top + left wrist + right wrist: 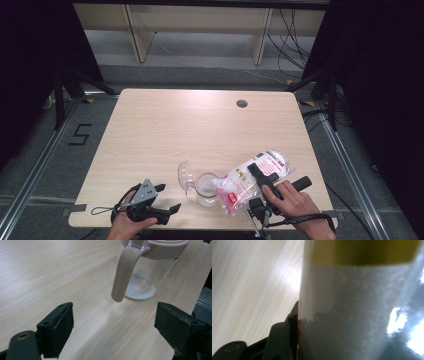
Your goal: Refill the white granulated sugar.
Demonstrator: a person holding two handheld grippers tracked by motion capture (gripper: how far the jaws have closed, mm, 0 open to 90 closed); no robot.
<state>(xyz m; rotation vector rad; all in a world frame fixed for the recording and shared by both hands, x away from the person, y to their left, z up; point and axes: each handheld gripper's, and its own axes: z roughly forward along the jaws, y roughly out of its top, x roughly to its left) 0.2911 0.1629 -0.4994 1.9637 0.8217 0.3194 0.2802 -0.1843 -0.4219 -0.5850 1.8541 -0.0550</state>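
- Bag [252, 181] of white powder, clear plastic with red-and-white print, was tilted above the table [165, 130] near its front edge, lower end at the mouth of the clear jar [206, 189].
- Right gripper [260, 172] clasped the bag at mid-length; in the right gripper view the jaws pressed against the plastic [362, 310], white powder visible inside.
- Jar stood upright on the table, a little white powder [141, 287] on its bottom; pink rim and handle [123, 275] noted, hinged lid [185, 175] open to the left.
- Left gripper [167, 197] rested on the table left of the jar, jaws spread wide, nothing between them, apart from the handle.
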